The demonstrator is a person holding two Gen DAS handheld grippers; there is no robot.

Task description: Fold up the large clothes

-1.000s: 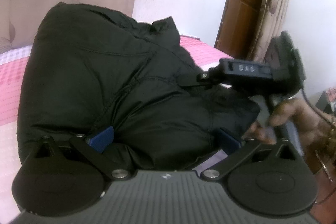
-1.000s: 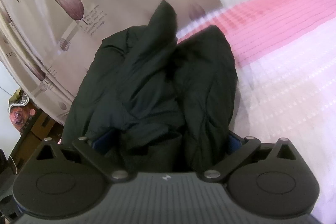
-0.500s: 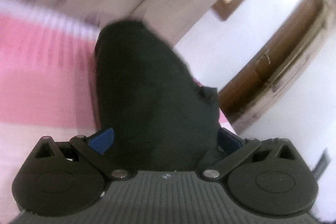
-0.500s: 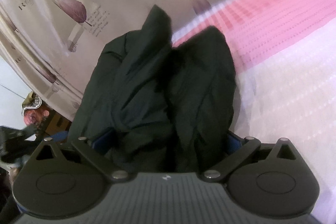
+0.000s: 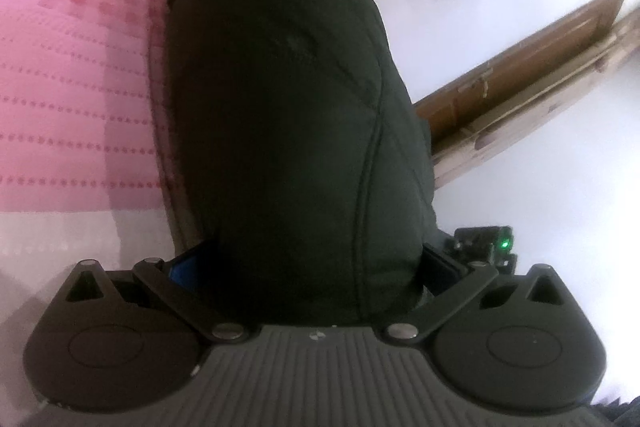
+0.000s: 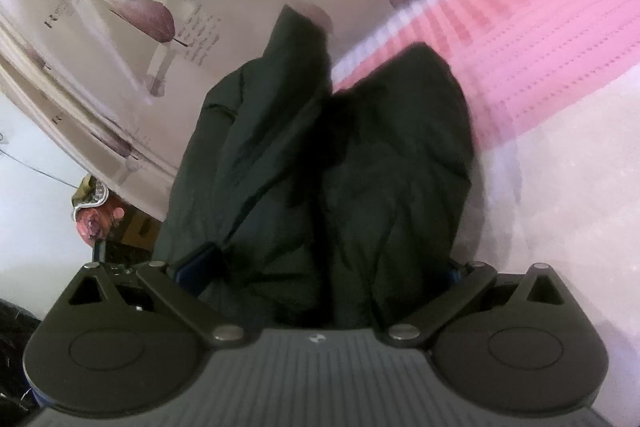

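A bulky black padded jacket (image 5: pixel 288 107) fills the middle of the left wrist view, standing up over the pink bed cover (image 5: pixel 72 75). My left gripper (image 5: pixel 316 263) is shut on its thick lower edge, blue pads (image 5: pixel 186 265) wide apart around the fabric. In the right wrist view the same jacket (image 6: pixel 320 167) hangs in two dark folds. My right gripper (image 6: pixel 320 267) is shut on that bunched fabric. Part of the other gripper (image 5: pixel 486 243), with a green light, shows at the jacket's right edge in the left wrist view.
The pink and white checked bed cover (image 6: pixel 540 27) lies under and beside the jacket. A leaf-print curtain (image 6: pixel 120 27) hangs behind the bed. A brown wooden door (image 5: pixel 520 67) and white wall stand to the right. Cluttered items (image 6: pixel 94 215) sit low at the left.
The left gripper has swung and tilted with the jacket, so the garment went from a broad spread heap to a tall narrow bundle. The right gripper kept its hold and shifted slightly.
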